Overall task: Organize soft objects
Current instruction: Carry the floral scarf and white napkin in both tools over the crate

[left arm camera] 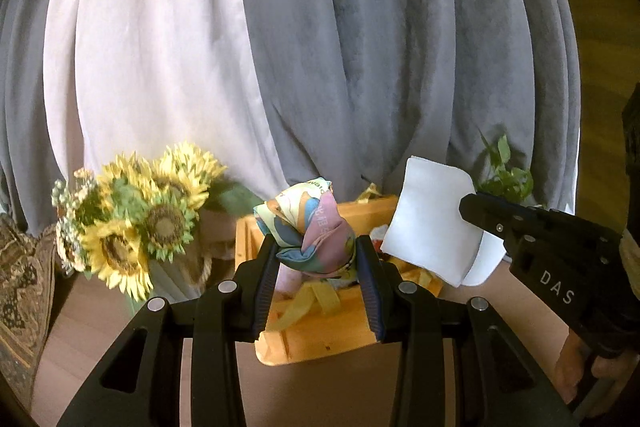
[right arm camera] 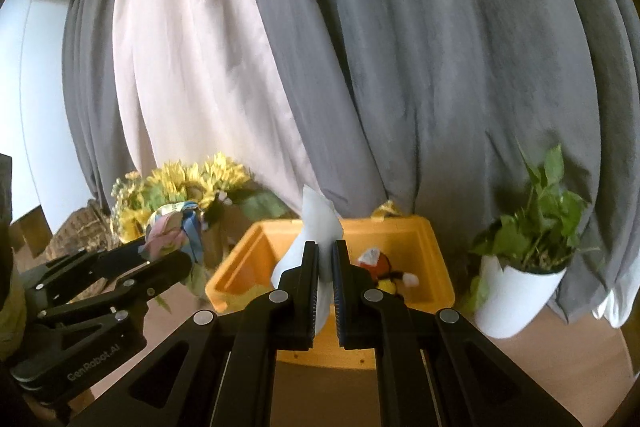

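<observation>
The left gripper (left arm camera: 316, 259) is clamped on a bunched pastel scarf (left arm camera: 316, 227), held above the yellow bin (left arm camera: 320, 343). The right gripper (right arm camera: 326, 267) is nearly closed, pinching a white cloth (right arm camera: 316, 227) that stands up between its pads over the same bin. In the left wrist view the cloth (left arm camera: 432, 219) hangs at 3 o'clock from the scarf, close beside it. A plush toy (right arm camera: 384, 267) lies inside the bin. Sunflowers (left arm camera: 136, 215) stand at 9 o'clock of the bin on the bench (left arm camera: 100, 327), a potted plant (right arm camera: 528, 247) at 3 o'clock. Grey curtains (left arm camera: 380, 47) hang behind.
</observation>
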Demonstrator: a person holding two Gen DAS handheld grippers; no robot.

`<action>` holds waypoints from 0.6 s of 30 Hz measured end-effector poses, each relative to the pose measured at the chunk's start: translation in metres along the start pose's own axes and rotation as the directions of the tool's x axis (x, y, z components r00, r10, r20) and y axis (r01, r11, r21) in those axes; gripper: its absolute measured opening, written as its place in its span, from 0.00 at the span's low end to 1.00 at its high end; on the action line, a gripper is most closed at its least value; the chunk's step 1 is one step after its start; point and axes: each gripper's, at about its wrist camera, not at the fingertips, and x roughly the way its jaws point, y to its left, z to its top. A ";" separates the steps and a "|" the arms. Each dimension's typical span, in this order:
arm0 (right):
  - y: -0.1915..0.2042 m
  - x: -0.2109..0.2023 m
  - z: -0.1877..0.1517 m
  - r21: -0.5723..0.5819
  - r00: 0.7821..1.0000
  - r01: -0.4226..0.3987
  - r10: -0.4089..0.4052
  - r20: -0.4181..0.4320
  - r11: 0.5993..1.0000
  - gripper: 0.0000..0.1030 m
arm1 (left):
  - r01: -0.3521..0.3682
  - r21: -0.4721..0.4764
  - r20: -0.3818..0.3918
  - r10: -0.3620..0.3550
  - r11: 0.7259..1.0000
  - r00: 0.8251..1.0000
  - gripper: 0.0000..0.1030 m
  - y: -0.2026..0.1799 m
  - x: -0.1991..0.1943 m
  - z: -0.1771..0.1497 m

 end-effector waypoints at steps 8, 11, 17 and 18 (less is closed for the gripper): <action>-0.001 0.016 0.015 0.003 0.999 -0.008 0.008 0.040 1.000 0.08 | -0.001 -0.003 0.020 0.001 1.000 1.000 0.37 0.009 0.018 0.012; -0.001 0.025 0.019 0.008 0.999 -0.010 0.010 0.048 1.000 0.08 | -0.003 -0.003 0.023 0.003 1.000 1.000 0.37 0.013 0.026 0.015; -0.004 0.044 0.025 0.015 0.999 -0.022 0.021 0.050 1.000 0.08 | -0.003 -0.008 0.016 0.003 1.000 1.000 0.37 0.021 0.046 0.022; -0.005 0.049 0.026 0.017 0.999 -0.024 0.023 0.048 1.000 0.08 | -0.002 -0.008 0.013 0.002 1.000 1.000 0.37 0.022 0.049 0.023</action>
